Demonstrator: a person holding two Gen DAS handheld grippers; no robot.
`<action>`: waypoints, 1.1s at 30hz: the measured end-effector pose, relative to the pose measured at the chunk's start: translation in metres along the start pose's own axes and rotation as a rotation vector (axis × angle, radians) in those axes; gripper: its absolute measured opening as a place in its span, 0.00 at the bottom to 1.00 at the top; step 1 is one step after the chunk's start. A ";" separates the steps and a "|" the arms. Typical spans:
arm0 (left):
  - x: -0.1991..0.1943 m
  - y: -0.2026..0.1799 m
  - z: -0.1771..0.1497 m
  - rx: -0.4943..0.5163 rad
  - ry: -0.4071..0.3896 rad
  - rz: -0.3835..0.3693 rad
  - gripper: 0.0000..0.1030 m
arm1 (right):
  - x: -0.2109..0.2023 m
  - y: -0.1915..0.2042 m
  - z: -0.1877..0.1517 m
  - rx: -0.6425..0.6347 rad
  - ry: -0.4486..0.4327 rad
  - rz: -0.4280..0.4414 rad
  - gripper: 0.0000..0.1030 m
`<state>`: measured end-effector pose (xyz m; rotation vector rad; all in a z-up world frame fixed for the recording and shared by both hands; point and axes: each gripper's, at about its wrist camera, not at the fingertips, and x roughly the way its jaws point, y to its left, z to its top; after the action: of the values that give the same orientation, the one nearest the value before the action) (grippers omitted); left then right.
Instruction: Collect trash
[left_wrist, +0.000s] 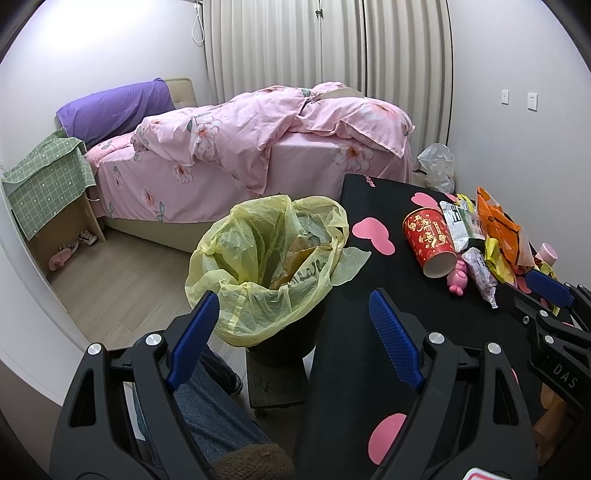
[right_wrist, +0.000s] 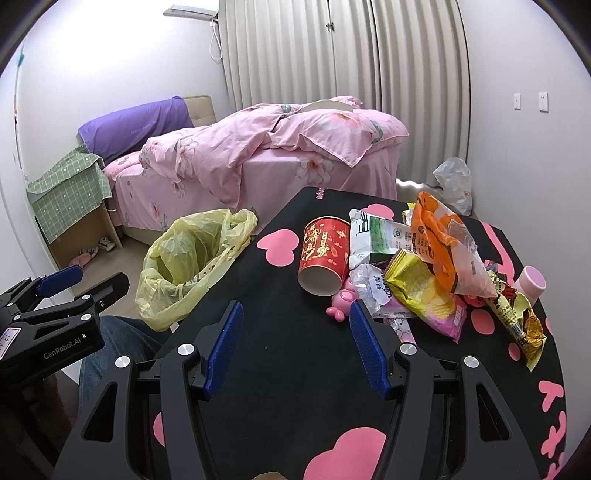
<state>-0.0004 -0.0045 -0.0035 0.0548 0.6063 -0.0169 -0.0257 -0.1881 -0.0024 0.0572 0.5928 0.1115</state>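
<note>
A bin lined with a yellow bag (left_wrist: 266, 266) stands left of the black table (left_wrist: 354, 332); it shows in the right wrist view (right_wrist: 184, 266) too. A red paper cup (right_wrist: 323, 254) lies on its side on the table beside a pile of wrappers: a white-green pack (right_wrist: 376, 240), an orange bag (right_wrist: 443, 240), a yellow snack bag (right_wrist: 417, 288). The cup shows in the left wrist view (left_wrist: 430, 242). My left gripper (left_wrist: 291, 314) is open and empty, just short of the bin. My right gripper (right_wrist: 295, 325) is open and empty over the table, short of the cup.
A pink toy (right_wrist: 341, 301) and a pink cylinder (right_wrist: 532, 282) lie among the wrappers. A bed with pink bedding (left_wrist: 258, 140) stands behind. A white plastic bag (right_wrist: 454, 184) sits on the floor by the curtain. A cloth-covered side table (left_wrist: 48, 184) stands at the left.
</note>
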 end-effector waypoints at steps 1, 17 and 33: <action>0.000 0.000 0.000 0.000 -0.002 0.001 0.77 | 0.000 0.000 0.000 0.001 -0.001 0.001 0.55; -0.005 0.005 0.009 -0.017 -0.029 -0.004 0.77 | 0.004 0.005 0.014 -0.008 -0.046 0.003 0.55; -0.004 0.007 0.008 -0.026 -0.027 -0.004 0.77 | 0.006 0.005 0.014 -0.008 -0.041 0.000 0.55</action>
<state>0.0007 0.0026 0.0053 0.0284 0.5800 -0.0140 -0.0131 -0.1831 0.0058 0.0516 0.5516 0.1124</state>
